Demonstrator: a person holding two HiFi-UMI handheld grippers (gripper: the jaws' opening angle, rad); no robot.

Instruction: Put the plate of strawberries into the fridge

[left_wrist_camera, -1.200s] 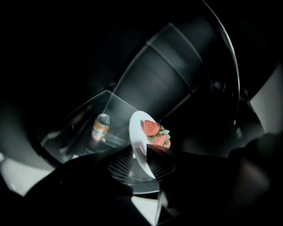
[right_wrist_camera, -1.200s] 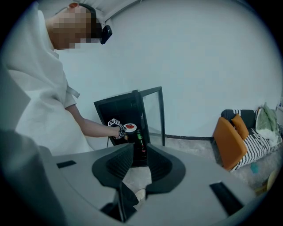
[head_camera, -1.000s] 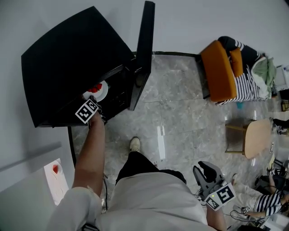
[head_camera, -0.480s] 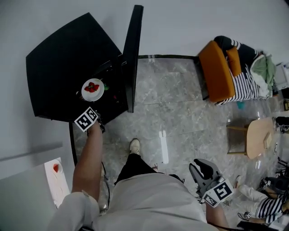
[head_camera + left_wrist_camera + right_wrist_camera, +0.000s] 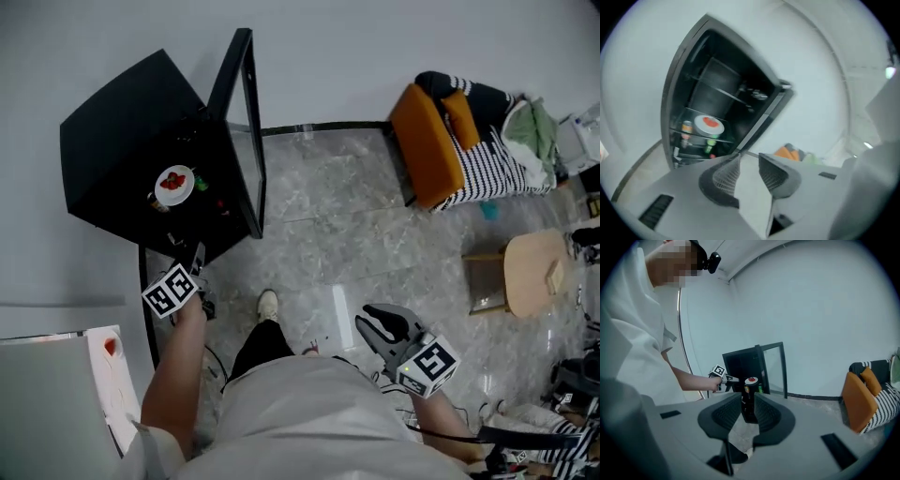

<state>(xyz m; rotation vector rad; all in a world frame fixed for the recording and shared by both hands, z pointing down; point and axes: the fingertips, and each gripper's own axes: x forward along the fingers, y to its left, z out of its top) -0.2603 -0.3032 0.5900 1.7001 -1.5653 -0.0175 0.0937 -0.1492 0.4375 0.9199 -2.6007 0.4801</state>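
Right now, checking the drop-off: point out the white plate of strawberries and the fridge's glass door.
White plate of strawberries (image 5: 186, 195): head view, white rim.
Black fridge's glass door (image 5: 772, 369): right gripper view, clear pane.

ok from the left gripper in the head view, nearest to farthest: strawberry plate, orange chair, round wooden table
1. white plate of strawberries, inside the black fridge, just beyond the left gripper
2. orange chair, upper right
3. round wooden table, far right

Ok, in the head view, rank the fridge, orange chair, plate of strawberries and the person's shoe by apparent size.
1. fridge
2. orange chair
3. plate of strawberries
4. shoe, though it sits lower, farther from the camera
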